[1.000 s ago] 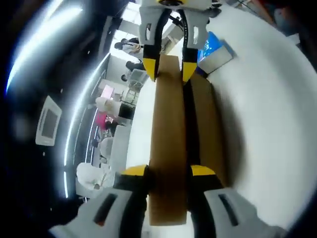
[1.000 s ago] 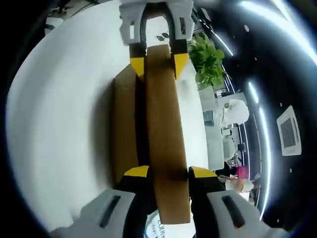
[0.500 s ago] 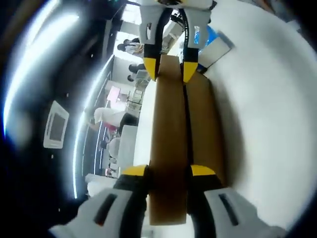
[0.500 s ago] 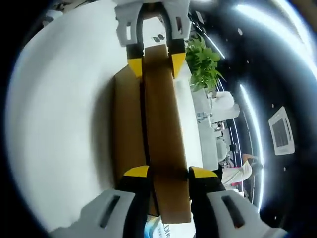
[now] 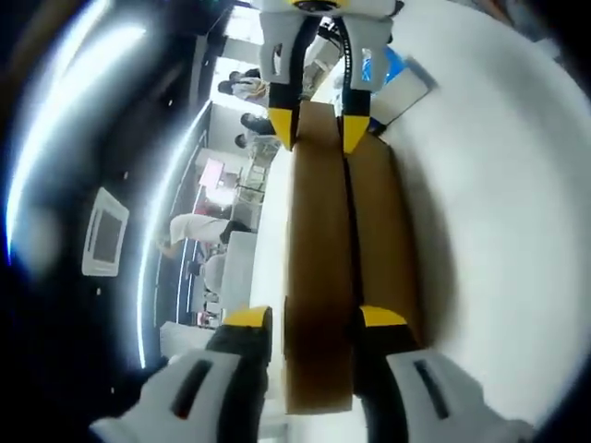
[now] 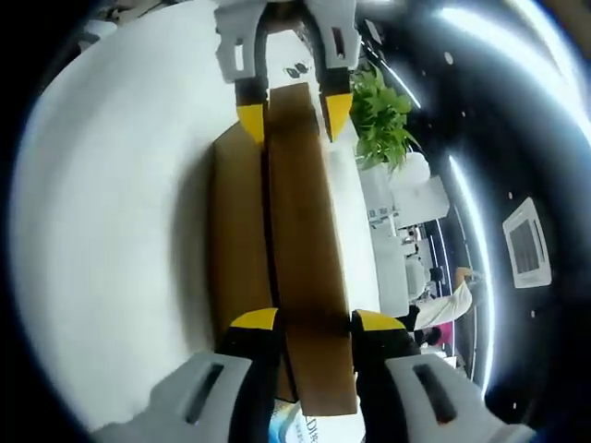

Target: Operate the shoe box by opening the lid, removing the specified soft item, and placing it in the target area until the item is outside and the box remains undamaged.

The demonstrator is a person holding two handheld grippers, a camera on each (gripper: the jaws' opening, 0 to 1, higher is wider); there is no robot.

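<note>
Cardboard lid [image 5: 319, 277] is clamped endwise by left gripper [image 5: 314, 318] and right gripper [image 6: 314, 318], hiding contents.

The left gripper view looks along the length of the brown lid [image 5: 319, 277] from one short end, very close, with its own left gripper [image 5: 314, 323] straddling the near edge and the right gripper [image 5: 317, 129] facing it at the far end, white table [image 5: 499, 231] on its right side. The right gripper view looks the opposite way along the same lid [image 6: 305, 268] from the other short end, equally close. Both views share the lid, the shoe box [image 6: 235, 240] beside it, the table and both grippers, each seen head-on by the other
</note>
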